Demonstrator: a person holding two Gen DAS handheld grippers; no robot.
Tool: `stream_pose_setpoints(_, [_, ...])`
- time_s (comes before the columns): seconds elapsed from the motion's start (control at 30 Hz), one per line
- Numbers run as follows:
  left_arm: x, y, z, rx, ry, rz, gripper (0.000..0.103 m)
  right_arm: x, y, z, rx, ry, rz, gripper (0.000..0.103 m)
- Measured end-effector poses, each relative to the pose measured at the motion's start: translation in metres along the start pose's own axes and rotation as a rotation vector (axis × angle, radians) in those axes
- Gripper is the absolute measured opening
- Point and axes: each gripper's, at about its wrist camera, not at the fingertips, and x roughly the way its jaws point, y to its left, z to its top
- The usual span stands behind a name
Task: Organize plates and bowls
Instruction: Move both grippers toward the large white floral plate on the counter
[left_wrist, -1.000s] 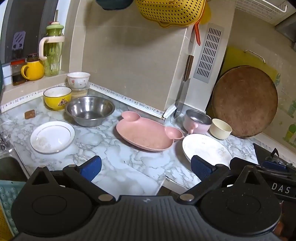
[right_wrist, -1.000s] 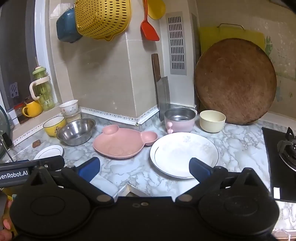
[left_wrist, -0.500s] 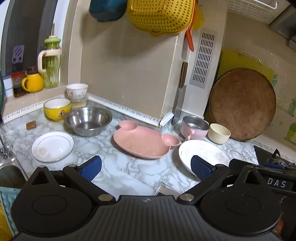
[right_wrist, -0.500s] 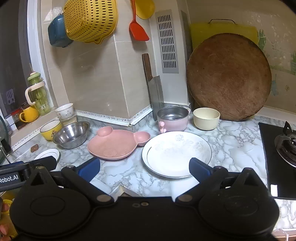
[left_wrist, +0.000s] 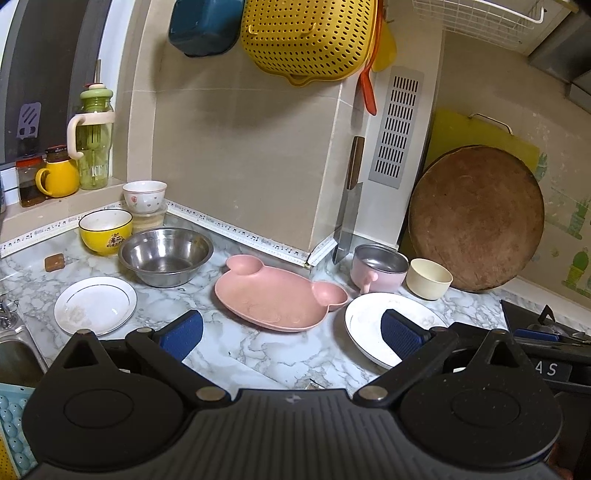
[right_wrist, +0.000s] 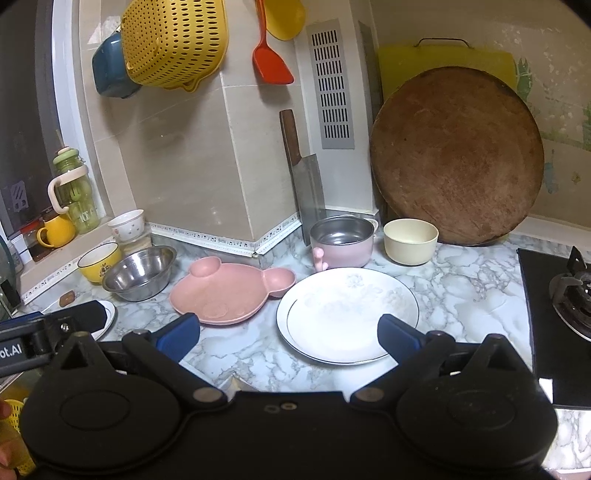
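On the marble counter (left_wrist: 258, 354) lie a small white plate (left_wrist: 95, 304), a steel bowl (left_wrist: 166, 255), a yellow bowl (left_wrist: 105, 231), a floral white bowl (left_wrist: 144, 192), a pink bear-shaped plate (left_wrist: 275, 293), a pink steel-lined cup (left_wrist: 378, 266), a cream bowl (left_wrist: 428, 283) and a large white plate (right_wrist: 347, 314). My left gripper (left_wrist: 291, 328) hovers open near the counter's front edge, in front of the pink plate. My right gripper (right_wrist: 288, 332) is open too, its right finger over the large plate's near rim. Neither holds anything.
A round wooden board (right_wrist: 456, 155) and a yellow board lean on the back wall. A cleaver (right_wrist: 304, 181) stands at the corner. The gas stove (right_wrist: 561, 295) is on the right, the sink (left_wrist: 14, 358) on the left. A yellow colander (left_wrist: 310, 37) hangs overhead.
Both grippers have drawn back and tilted up a little, so the dishes sit lower and farther in view. Both stay open; no dish has moved.
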Motion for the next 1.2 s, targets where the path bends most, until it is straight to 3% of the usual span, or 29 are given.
stream_pose_setpoints(1.2, [0.0028,-0.0041,0.0036,0.037,-0.015,0.022,0.103,0.0014,0.0003,0.0016,-0.010,-0.016,0.031,0.103])
